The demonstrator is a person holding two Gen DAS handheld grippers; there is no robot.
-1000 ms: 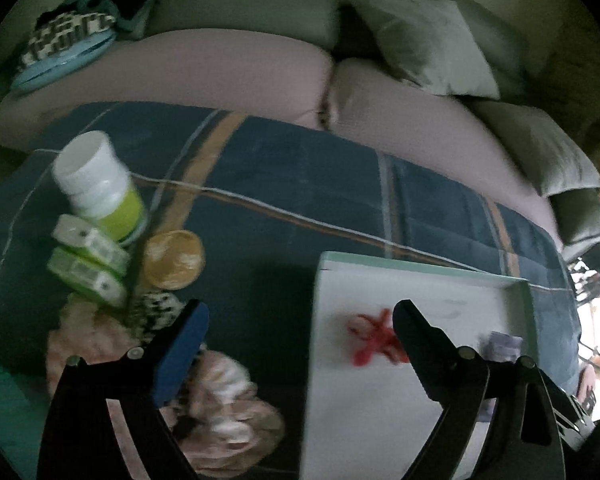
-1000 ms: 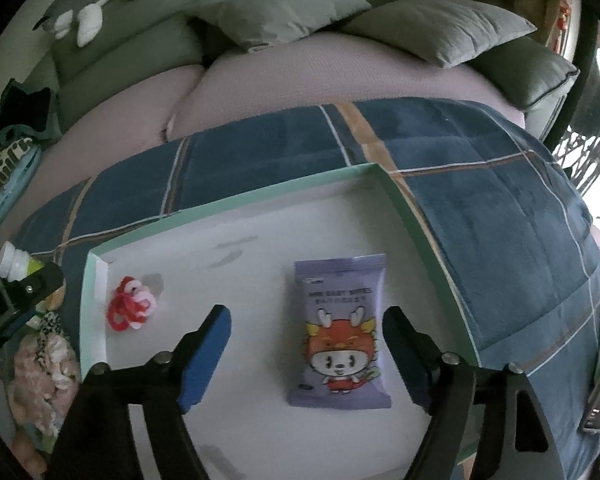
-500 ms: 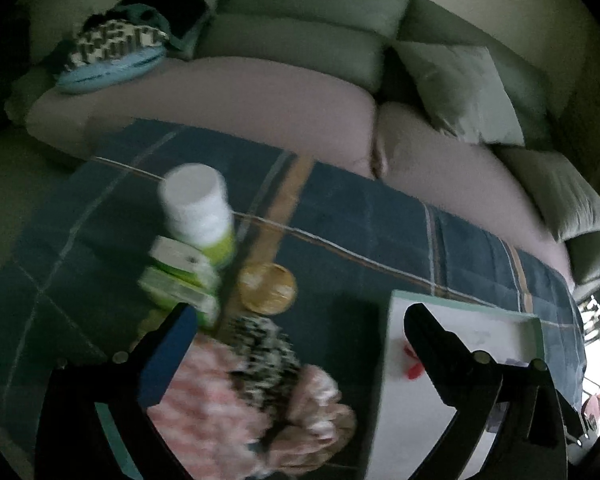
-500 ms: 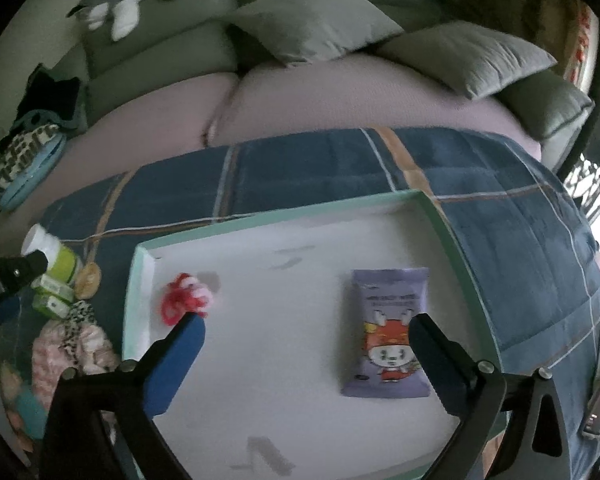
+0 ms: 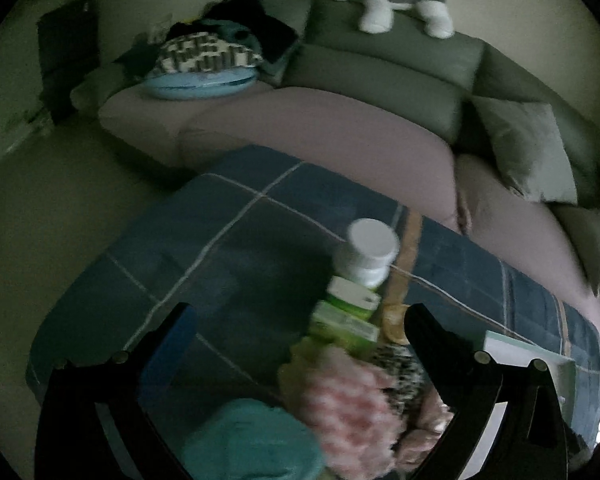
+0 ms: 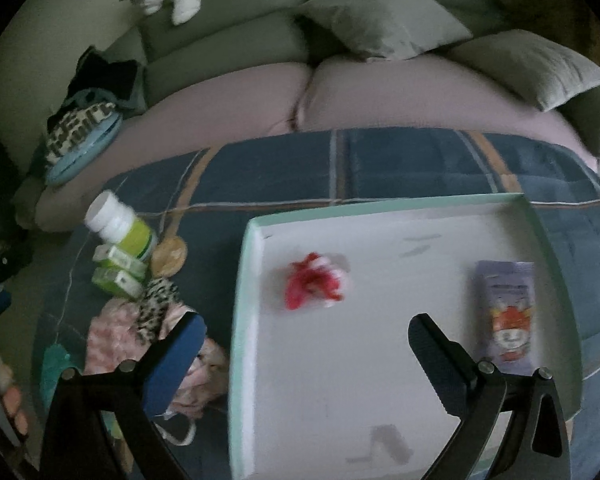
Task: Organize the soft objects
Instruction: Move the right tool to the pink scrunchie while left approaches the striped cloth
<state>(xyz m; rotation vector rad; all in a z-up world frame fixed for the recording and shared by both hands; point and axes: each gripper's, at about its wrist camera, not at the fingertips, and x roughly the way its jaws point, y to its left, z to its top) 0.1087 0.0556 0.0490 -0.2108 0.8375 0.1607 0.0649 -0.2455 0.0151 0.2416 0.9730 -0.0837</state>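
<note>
We hold both tools wide apart and empty: the left hand-held gripper (image 5: 300,320), whose jaws have just been opening, hangs over the pile at the left of the blue plaid blanket (image 6: 400,164), and the right hand-held gripper (image 6: 306,334), its jaws also just opened, hangs across the left rim of the shallow white tray with a mint-green rim (image 6: 244,280). Inside that tray lie a small red fluffy scrunchie (image 6: 314,286) and, well apart to the right, a flat purple foil wipes packet (image 6: 506,312). Outside it, a pink-and-white gingham fabric scrunchie (image 5: 348,404) touches a black-and-white spotted scrunchie (image 6: 158,304), with a teal knitted cloth (image 5: 252,436) just beside them. We judge these light, limp and easily squashed, so we should pinch a gathered fold through its thickest part, not a loose edge. The white-capped green plastic bottle (image 5: 366,254) and two green cardboard boxes (image 6: 118,272) look rigid and stay out.
</note>
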